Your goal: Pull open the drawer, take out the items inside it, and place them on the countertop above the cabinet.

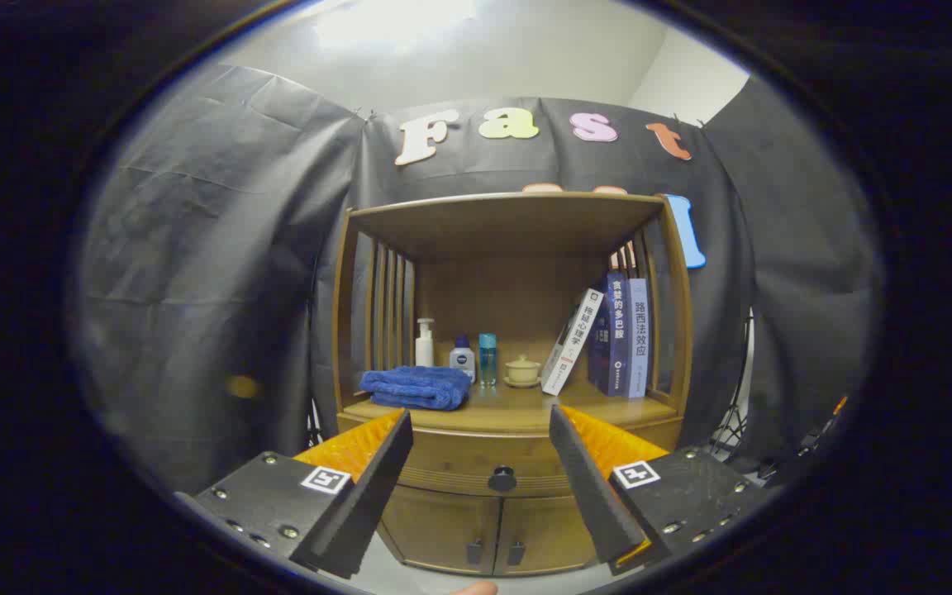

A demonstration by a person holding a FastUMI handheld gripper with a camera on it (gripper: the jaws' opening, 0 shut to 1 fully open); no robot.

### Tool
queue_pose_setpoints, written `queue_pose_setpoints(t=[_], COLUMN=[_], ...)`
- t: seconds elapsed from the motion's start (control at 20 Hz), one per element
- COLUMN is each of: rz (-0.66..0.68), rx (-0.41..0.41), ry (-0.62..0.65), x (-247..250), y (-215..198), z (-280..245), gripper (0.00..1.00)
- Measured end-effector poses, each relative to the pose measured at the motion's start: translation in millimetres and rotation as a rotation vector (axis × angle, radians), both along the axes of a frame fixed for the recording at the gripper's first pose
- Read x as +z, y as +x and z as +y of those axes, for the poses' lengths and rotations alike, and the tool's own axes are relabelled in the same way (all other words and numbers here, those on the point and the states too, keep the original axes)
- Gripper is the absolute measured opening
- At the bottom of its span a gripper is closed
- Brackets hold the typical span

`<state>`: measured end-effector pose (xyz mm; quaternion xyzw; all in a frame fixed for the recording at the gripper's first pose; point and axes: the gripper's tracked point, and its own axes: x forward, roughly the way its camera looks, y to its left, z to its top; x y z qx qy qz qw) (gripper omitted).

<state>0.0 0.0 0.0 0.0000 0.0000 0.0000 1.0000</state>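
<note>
1. Big wooden cabinet [517, 529] sits straight ahead against the black cloth wall, with an open shelf section on top, slatted sides and a flat roof board

2. The countertop [517, 413] is the floor of that open section and it's pretty busy: a folded blue towel [416, 387] on the left, three books [612, 339] on the right, the nearest one leaning against the other two

3. The drawer [476, 463] is right under the countertop, same warm brown wood, fully shut, face flush with the frame. Below it are two small doors [488, 529] with dark handles

4. The gripper [480, 430] is spread wide with nothing between its fingers, hanging in front of the drawer and not touching it

5. Small stuff at the back: a white pump bottle [425, 341], a squat bottle [462, 358], a teal bottle [487, 358] and what looks like a lidded cup on a saucer [522, 370], hard to be sure at this size

6. The drawer's round dark knob [502, 478] sits dead centre, framed between the two fingers and beyond their tips
</note>
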Motion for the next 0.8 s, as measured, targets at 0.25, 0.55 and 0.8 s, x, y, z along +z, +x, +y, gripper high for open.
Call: queue_pose_setpoints(t=[0.25, 0.55, 0.8], rz=[0.003, -0.002, -0.001], rx=[0.018, 0.033, 0.04], ry=[0.001, 0.0, -0.004], x=[-2.9, -2.1, -5.1], y=[5.5, 9.8, 19.5], z=[7.4, 14.9, 17.9], gripper=[1.0, 1.0, 1.0])
